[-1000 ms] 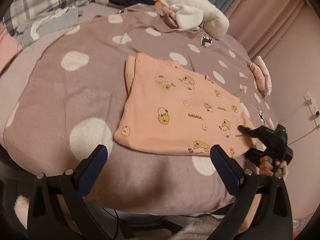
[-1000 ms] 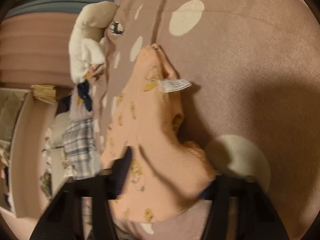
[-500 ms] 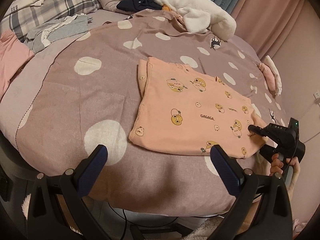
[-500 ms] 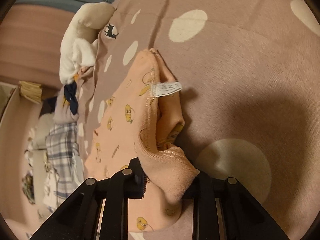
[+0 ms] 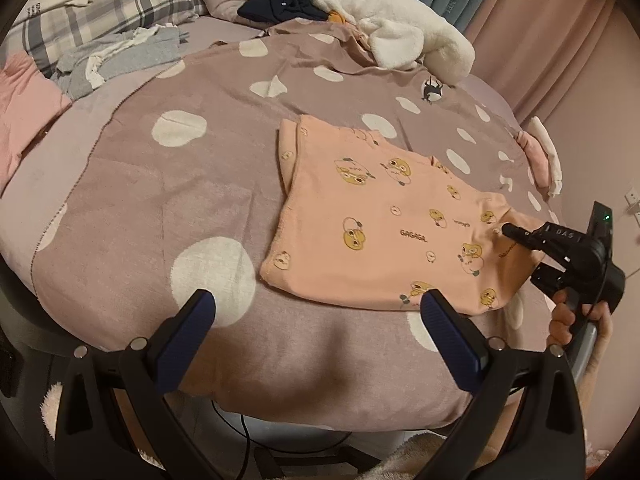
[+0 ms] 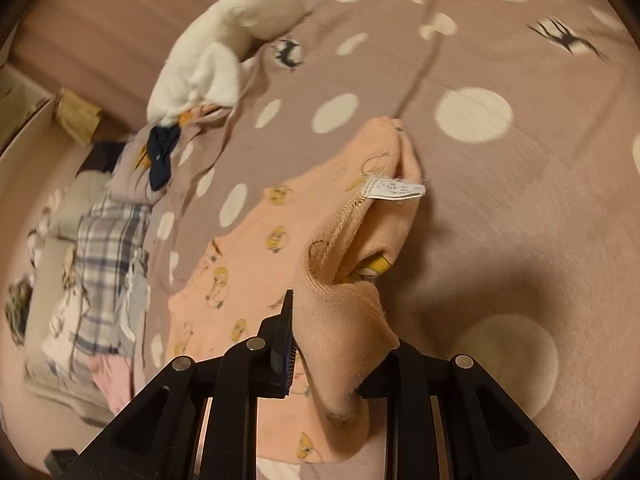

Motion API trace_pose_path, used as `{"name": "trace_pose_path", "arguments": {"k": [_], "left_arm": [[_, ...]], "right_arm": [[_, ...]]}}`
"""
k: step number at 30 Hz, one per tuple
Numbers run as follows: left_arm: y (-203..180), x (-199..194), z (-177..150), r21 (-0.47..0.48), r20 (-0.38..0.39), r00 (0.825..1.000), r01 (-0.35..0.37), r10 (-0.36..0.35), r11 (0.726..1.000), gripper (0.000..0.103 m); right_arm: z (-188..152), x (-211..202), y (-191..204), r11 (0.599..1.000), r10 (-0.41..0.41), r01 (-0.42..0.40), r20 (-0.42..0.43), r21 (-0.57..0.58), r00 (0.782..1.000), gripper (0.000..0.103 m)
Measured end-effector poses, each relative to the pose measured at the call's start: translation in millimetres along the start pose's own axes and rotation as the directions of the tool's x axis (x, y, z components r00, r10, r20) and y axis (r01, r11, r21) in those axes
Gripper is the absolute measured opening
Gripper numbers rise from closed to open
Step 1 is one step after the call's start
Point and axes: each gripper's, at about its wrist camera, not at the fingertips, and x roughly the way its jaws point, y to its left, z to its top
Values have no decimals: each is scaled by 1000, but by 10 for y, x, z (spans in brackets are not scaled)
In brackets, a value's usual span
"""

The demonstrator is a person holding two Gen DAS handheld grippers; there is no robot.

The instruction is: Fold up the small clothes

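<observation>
Left gripper [image 5: 316,312] fingers wide apart, empty, above near bed edge. Right gripper [image 6: 326,344] clamped on hem of pink garment [image 5: 384,216]; garment flat on dotted blanket [image 5: 160,184].

Pretty clearly someone's bedroom at home; the whole near and middle area is a bed under a mauve blanket [image 5: 168,200] with white polka dots; a plaid pillow [image 5: 120,4] sits far left with loose grey clothes [image 5: 128,54] beside it; a fluffy white throw [image 5: 384,36] is bunched at the far side; pink curtains [image 5: 540,40] hang far right.
</observation>
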Motion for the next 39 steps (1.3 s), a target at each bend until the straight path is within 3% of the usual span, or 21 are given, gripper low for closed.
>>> {"name": "trace_pose_path", "arguments": {"k": [16, 30, 32, 33, 35, 36, 37, 39], "left_arm": [[165, -67, -11, -50, 7, 1000, 0, 0, 999, 102], [360, -109, -31, -105, 6, 1000, -20, 21, 994, 102], [395, -117, -34, -114, 6, 1000, -26, 27, 993, 103], [408, -120, -35, -119, 5, 1000, -28, 29, 992, 102], [445, -129, -41, -133, 1, 1000, -29, 29, 991, 102], [461, -137, -47, -140, -1, 1000, -29, 29, 990, 102], [477, -151, -55, -144, -2, 1000, -30, 30, 989, 102], [496, -181, -71, -143, 6, 1000, -29, 30, 989, 102]], "right_arm": [[-22, 134, 635, 982, 51, -58, -41, -178, 998, 25], [-477, 573, 1334, 918, 111, -180, -206, -354, 972, 25], [-506, 590, 1397, 909, 155, -230, -231, -347, 960, 25], [-510, 598, 1422, 903, 207, -287, -262, -319, 943, 25], [-489, 629, 1498, 876, 350, -430, -326, -220, 878, 25], [-465, 638, 1539, 866, 387, -463, -332, -190, 860, 25], [-457, 634, 1590, 866, 386, -460, -325, -193, 863, 25], [-448, 555, 1719, 890, 268, -334, -237, -309, 934, 25]]}}
